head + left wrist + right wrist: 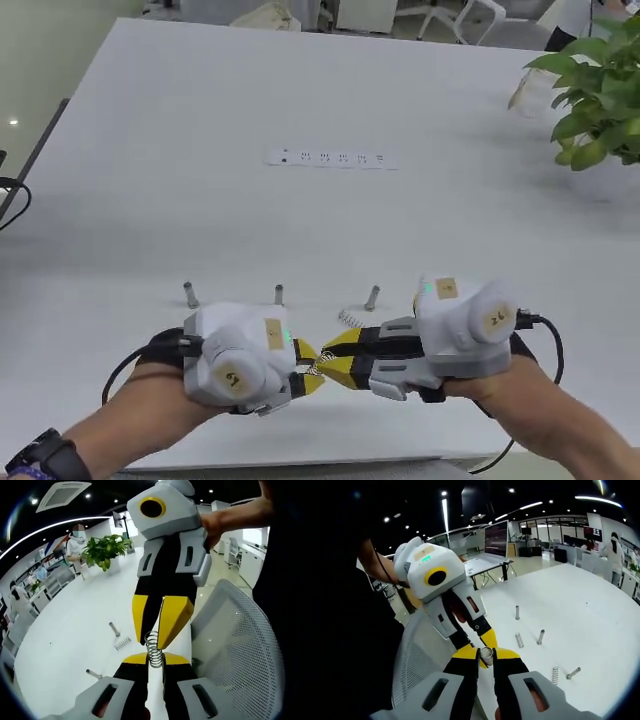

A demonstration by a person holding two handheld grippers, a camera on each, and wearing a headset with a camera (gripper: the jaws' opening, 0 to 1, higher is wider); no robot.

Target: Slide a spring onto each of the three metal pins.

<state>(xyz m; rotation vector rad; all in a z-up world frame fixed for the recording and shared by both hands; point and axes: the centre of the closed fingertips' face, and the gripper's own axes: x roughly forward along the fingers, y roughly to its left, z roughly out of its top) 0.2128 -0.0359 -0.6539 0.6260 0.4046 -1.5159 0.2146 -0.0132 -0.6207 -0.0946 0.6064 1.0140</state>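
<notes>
Small steel coil spring pinched jointly by yellow-tipped left gripper and right gripper, jaws narrow, tip to tip; long axis along both jaw lines. Three upright grey metal pins just beyond on white table, rightmost nearest right gripper.

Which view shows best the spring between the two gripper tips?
The left gripper view: the spring stands side-on, its coils clear. The right gripper view shows it end-on, as a ring. The head view shows it small.
</notes>
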